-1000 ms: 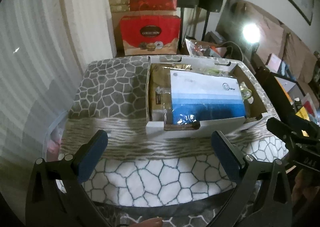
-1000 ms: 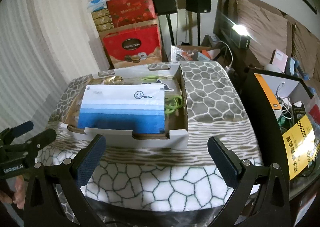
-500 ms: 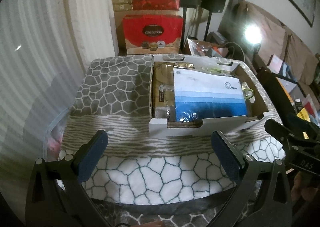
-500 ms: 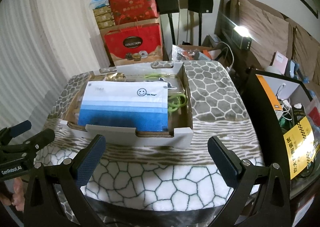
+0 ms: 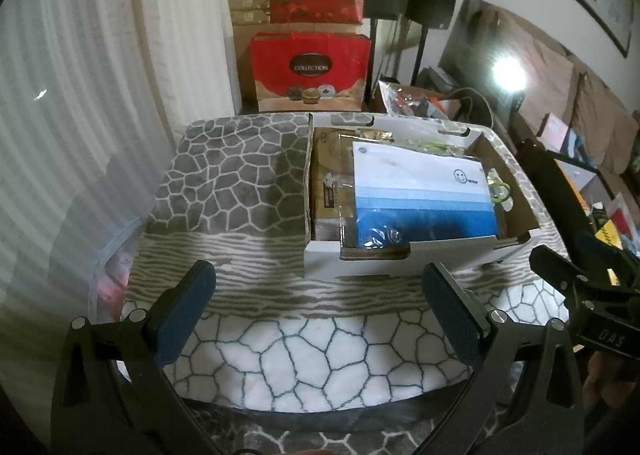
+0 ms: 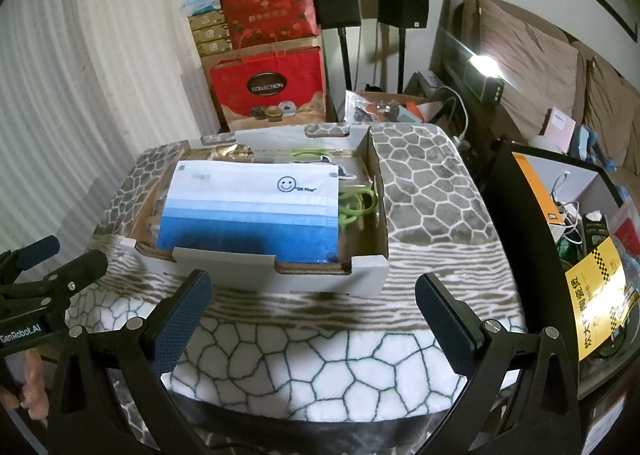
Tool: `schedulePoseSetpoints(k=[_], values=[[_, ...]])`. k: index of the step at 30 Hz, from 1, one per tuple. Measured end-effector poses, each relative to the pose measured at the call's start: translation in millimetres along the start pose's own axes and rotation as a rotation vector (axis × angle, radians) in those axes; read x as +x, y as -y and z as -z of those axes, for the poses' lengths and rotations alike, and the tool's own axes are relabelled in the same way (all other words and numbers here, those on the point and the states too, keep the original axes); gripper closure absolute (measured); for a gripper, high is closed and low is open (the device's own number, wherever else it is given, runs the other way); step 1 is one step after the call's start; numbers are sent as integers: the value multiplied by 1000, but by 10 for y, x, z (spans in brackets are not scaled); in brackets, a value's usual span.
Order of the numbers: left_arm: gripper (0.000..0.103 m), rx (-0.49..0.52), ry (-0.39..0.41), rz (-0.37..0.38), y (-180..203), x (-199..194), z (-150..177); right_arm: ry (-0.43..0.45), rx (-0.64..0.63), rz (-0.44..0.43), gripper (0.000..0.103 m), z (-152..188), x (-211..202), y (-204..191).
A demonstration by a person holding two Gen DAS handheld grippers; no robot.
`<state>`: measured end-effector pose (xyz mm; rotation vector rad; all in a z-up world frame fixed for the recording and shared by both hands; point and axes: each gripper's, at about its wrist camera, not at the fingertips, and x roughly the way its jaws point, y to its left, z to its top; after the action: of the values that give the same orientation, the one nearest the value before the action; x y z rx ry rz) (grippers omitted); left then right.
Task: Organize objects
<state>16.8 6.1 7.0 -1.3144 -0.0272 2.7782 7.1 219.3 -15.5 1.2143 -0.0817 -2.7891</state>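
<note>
1. Blue textured pads lined both pairs of tongs; the left tongs and right tongs each stood wide apart, holding nothing, above the near edge of the surface.
2. Fleecy cloth with a stone pattern, white in front and grey farther back, covered that surface; the near strip lay bare.
3. Beyond it sat a shallow white cardboard box, its front wall notched.
4. Inside, a flat pack banded white to deep blue, with a smiley mark, lay on top and hid most of the contents; green cord and gold wrapping peeked out, hard to identify.
5. Grey cloth beside the box stayed open.
6. Red gift bags were stacked behind.
</note>
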Motion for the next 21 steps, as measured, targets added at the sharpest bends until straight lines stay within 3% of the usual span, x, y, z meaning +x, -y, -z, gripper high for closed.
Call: schedulePoseSetpoints(k=[21], values=[[0,14,15,-22,-2,-16,-8,-2,-1,0,1,0,3,-10]])
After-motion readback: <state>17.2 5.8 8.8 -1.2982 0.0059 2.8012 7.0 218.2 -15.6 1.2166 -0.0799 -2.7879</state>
